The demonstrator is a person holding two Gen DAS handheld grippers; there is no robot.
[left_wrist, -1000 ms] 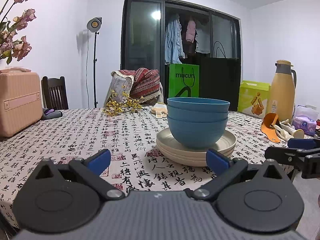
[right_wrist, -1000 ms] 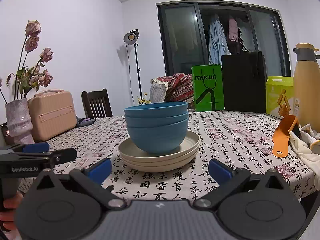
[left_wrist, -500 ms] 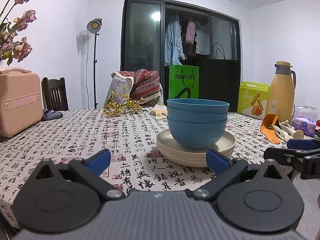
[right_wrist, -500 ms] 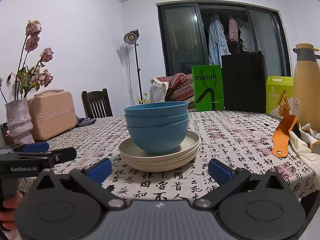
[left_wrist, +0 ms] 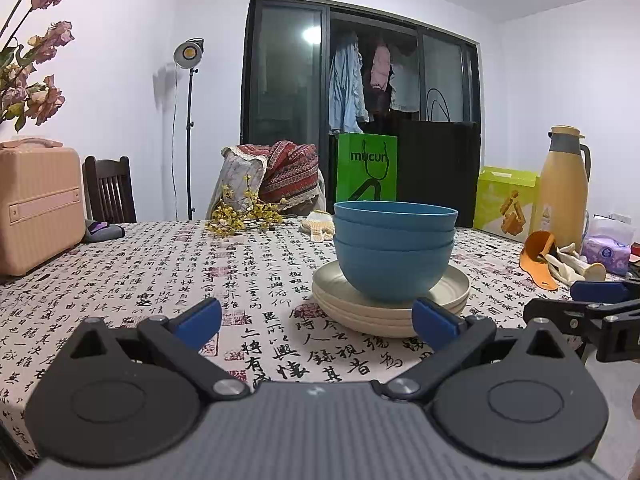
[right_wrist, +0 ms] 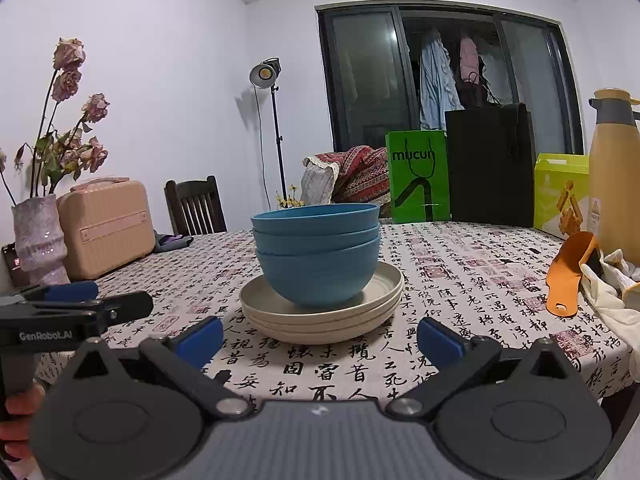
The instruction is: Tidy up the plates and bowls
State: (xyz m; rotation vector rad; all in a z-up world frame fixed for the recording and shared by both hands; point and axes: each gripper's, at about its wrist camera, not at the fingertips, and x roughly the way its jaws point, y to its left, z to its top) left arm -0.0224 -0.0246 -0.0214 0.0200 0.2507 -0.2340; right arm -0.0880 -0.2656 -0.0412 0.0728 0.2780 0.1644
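Three nested blue bowls [left_wrist: 394,256] [right_wrist: 318,256] stand on a stack of three cream plates [left_wrist: 390,314] [right_wrist: 324,316] in the middle of the table. My left gripper [left_wrist: 318,322] is open and empty, held short of the stack near the table's front edge. My right gripper [right_wrist: 320,338] is open too, with nothing between its fingers, and faces the stack from the front. In the left wrist view the right gripper [left_wrist: 588,304] pokes in from the right edge. In the right wrist view the left gripper [right_wrist: 84,300] pokes in from the left, a hand below it.
The tablecloth [left_wrist: 168,276] bears printed calligraphy. A pink case [right_wrist: 106,226] and a vase of dried roses [right_wrist: 38,240] stand at the left. A yellow flask [left_wrist: 562,188], an orange scoop [right_wrist: 570,280], cloth gloves and a tissue pack [left_wrist: 608,246] lie at the right. Yellow flowers [left_wrist: 244,218] lie at the back.
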